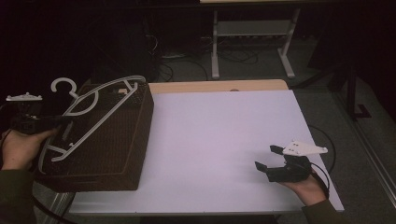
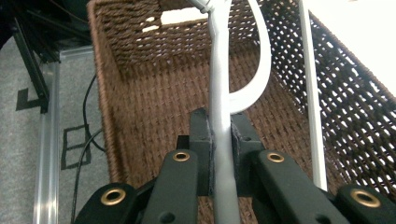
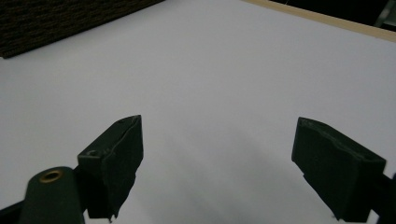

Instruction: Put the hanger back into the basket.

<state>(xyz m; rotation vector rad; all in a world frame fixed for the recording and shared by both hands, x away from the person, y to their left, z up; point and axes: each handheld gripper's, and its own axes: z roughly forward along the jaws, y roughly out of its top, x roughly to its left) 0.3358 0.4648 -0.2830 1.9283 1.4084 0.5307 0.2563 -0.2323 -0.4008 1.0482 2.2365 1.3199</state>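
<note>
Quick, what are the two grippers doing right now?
Left gripper: jaws shut on the white hanger over the basket.
Right gripper: jaws open, holding nothing.

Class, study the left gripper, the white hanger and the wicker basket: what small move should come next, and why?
Probably ease the hanger further down into the basket, then release. The left gripper is clamped on one of the hanger's arms, and the hanger lies across the basket's open top, its hook past the rim. The right gripper sits open and apart.
</note>
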